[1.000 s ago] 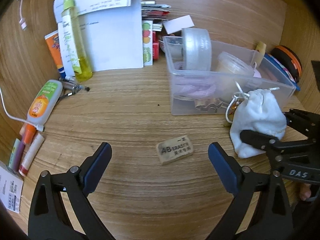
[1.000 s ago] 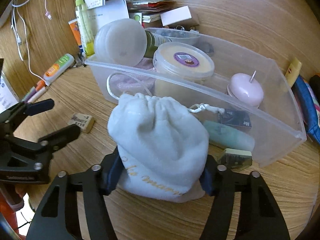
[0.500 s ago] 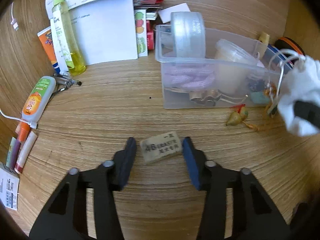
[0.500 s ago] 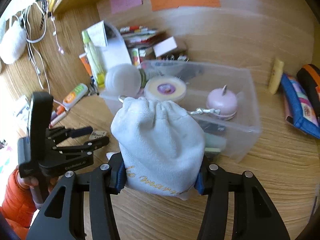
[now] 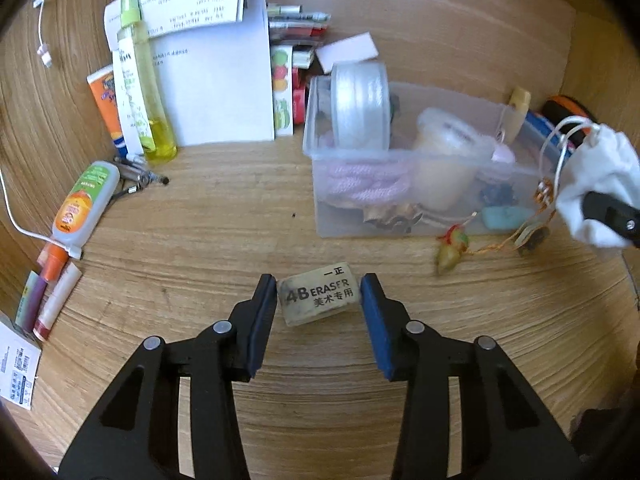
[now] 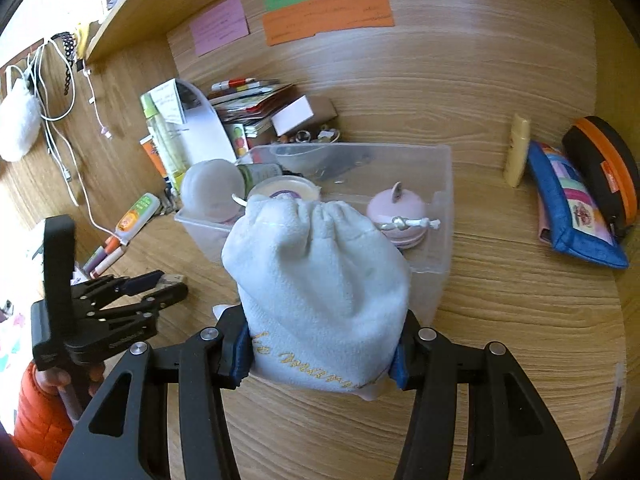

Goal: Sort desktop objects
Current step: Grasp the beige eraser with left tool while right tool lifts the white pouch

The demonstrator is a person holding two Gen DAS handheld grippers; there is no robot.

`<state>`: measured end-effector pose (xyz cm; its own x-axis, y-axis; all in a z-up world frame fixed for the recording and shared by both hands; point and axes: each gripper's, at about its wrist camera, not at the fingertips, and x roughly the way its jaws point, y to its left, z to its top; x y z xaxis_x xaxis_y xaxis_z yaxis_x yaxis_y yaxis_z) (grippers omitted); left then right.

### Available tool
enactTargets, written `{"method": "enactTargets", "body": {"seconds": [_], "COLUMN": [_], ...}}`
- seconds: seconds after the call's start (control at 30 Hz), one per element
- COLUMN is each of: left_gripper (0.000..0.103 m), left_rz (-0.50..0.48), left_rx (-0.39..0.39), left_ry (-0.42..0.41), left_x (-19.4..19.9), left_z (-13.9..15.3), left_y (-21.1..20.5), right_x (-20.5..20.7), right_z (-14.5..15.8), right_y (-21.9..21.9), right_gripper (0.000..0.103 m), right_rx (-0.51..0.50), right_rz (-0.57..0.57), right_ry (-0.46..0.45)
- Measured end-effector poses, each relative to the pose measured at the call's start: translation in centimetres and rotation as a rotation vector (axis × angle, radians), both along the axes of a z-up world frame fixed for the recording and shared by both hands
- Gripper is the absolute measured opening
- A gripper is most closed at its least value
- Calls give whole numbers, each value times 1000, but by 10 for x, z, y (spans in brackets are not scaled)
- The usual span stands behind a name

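My left gripper has closed around a beige "4B ERASER" eraser lying on the wooden desk; both blue pads touch or nearly touch its ends. My right gripper is shut on a white drawstring pouch and holds it raised in front of the clear plastic bin. The pouch also shows at the right edge of the left wrist view. The bin holds a tape roll, a cream tub, a pink cord and small items. The left gripper shows at lower left in the right wrist view.
A small charm on an orange string lies in front of the bin. A yellow bottle, tubes, pens and papers stand at left and back. A blue pouch and an orange-black case lie at right.
The left gripper closed from wide open onto the eraser. The right gripper lifted the white pouch off the desk and raised it higher, uncovering the charm beneath.
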<state>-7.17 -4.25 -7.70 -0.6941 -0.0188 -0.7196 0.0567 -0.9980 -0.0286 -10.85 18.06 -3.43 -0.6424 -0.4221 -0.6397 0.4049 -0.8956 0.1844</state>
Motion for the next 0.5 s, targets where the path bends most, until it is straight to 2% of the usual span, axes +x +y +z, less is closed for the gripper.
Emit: {"method": "enactTargets", "body": {"seconds": [0.5], "left_gripper": [43], "left_rz": [-56], "left_rx": [53], "left_ry": [173], "left_x": [7], "left_z": [51], "left_y": [11], "right_x": [3], "right_z": [26], "right_y": [14], "right_gripper": [48], "right_rx": [-19], "right_rz": [-34], "right_ry": [47]}}
